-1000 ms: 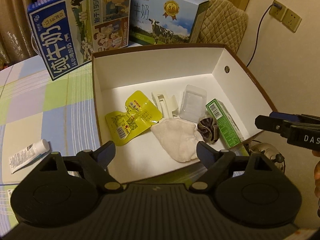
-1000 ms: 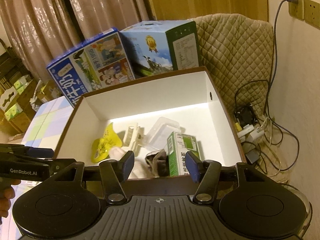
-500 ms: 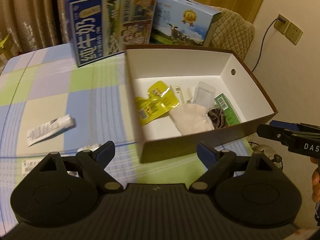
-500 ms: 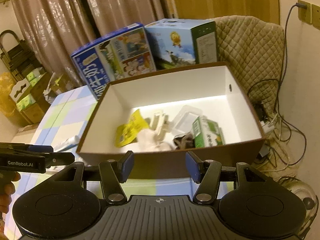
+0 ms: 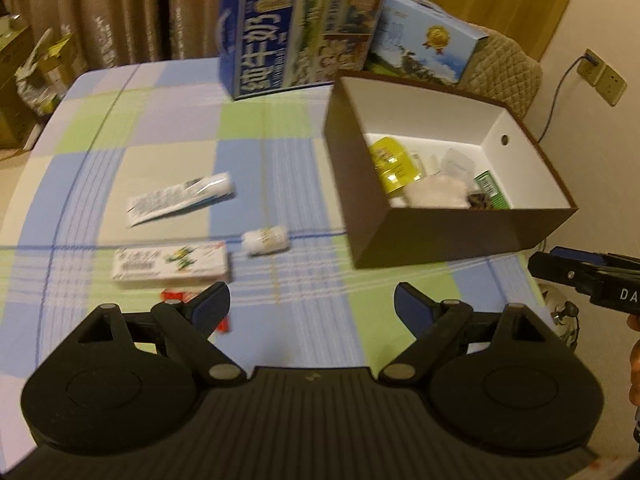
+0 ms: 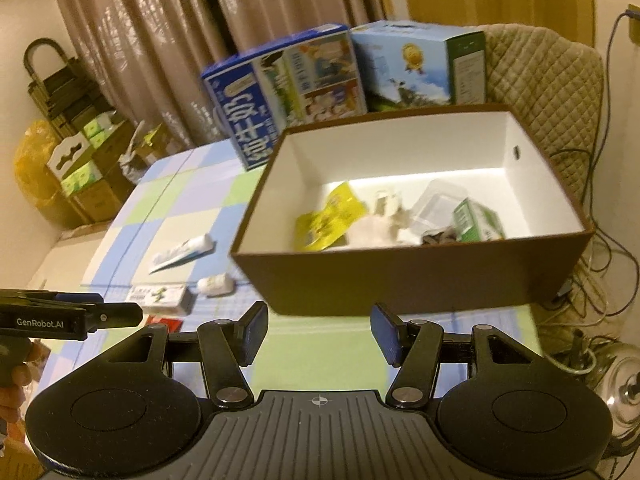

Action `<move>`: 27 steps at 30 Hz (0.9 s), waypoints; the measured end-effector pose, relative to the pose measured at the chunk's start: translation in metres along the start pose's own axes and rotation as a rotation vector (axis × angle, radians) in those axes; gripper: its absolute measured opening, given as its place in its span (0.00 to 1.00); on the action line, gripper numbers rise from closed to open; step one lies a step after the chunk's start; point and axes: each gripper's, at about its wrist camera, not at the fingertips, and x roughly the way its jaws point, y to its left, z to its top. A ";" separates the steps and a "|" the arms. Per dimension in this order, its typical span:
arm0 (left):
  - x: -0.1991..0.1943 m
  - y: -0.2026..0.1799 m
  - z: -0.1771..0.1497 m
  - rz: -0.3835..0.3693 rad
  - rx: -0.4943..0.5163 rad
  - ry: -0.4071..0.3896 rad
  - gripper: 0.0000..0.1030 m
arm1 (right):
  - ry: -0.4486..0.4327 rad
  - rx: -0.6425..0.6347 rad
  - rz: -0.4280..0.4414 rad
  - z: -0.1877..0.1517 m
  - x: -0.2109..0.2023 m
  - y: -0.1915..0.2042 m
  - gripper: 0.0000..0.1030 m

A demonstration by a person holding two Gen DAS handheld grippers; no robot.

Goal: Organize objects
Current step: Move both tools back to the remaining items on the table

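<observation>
Fingers (image 5: 211,304) of both grippers spread wide and empty near the box (image 5: 452,236), with tube (image 5: 180,199) left of it.

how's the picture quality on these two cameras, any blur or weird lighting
Left wrist view: warm dim light, motion blur smears the tube and the flat carton. Right wrist view: fisheye bends the box rim, whose white floor glares; the milk cartons look soft.
</observation>
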 end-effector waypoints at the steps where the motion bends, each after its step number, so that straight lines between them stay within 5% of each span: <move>1: -0.002 0.006 -0.004 0.007 -0.009 0.005 0.84 | 0.007 -0.004 0.006 -0.002 0.002 0.005 0.53; 27: -0.007 0.114 -0.044 0.078 -0.109 0.076 0.84 | 0.169 -0.097 0.076 -0.037 0.082 0.110 0.53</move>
